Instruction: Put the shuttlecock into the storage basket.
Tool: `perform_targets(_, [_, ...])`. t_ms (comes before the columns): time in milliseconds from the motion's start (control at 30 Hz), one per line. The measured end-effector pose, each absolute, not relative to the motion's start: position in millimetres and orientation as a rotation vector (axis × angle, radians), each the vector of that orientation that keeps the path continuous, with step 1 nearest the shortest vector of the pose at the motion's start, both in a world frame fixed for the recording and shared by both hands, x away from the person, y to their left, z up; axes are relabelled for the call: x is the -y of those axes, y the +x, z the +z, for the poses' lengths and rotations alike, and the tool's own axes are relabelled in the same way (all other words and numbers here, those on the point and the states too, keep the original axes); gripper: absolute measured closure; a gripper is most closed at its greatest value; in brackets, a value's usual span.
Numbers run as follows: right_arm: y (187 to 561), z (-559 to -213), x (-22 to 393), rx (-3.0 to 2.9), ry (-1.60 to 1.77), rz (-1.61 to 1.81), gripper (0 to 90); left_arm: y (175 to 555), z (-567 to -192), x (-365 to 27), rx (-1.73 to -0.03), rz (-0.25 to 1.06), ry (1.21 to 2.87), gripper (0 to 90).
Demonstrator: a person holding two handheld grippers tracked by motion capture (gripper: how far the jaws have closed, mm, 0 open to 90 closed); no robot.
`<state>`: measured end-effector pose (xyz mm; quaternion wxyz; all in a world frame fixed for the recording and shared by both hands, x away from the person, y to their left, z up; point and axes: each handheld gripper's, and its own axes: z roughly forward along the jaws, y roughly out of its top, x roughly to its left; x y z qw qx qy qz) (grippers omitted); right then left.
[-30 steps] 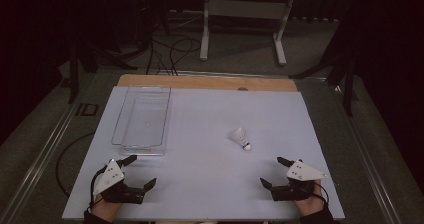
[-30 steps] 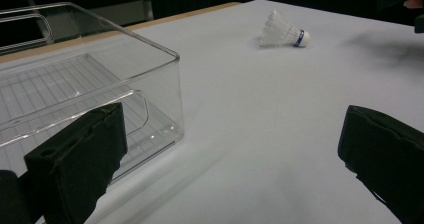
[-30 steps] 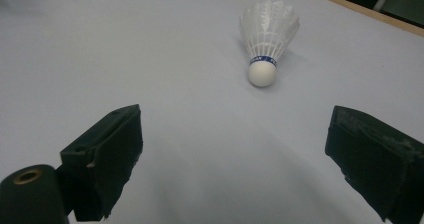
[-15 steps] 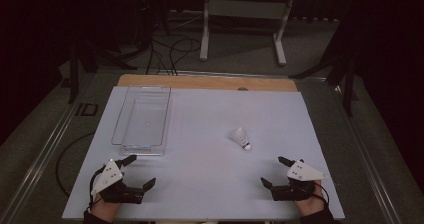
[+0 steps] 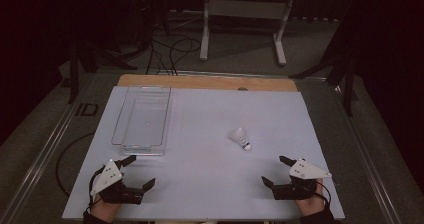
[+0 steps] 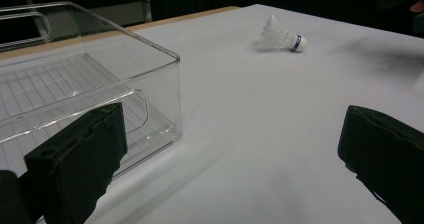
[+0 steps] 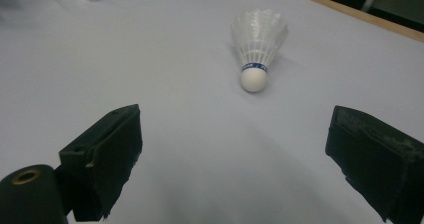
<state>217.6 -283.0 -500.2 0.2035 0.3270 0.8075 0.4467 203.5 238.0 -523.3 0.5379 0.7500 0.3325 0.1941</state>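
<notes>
The clear bin point(image 5: 142, 120) stands empty at the table's point(image 5: 200, 184) left. The shuttlecock point(image 5: 241, 138) lies on its side right of centre, cork toward you, ahead of your right gripper point(image 5: 276, 171) and apart from it. Your left gripper point(image 5: 136, 172) rests just before the bin. You hold both with jaws wide, grasping nothing.

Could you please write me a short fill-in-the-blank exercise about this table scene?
1. The shuttlecock lies on its ____ on the white table.
2. The clear plastic bin holds ____.
3. The right gripper has its fingers ____, the shuttlecock ahead of them.
4. The left gripper sits nearest the ____.

Missing words: side; nothing; open; bin
</notes>
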Motion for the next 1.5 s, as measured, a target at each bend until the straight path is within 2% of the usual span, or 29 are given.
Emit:
perform_targets(567, [210, -473, 290, -2.188, 0.908, 1.234, 7.9, 204, -523, -238, -0.794, 0.461, 1.779, 0.0])
perform_targets(1500, [236, -416, 281, -2.171, 0.904, 1.081, 7.8, 203, -522, -236, -0.778, 0.466, 1.788, 0.0])
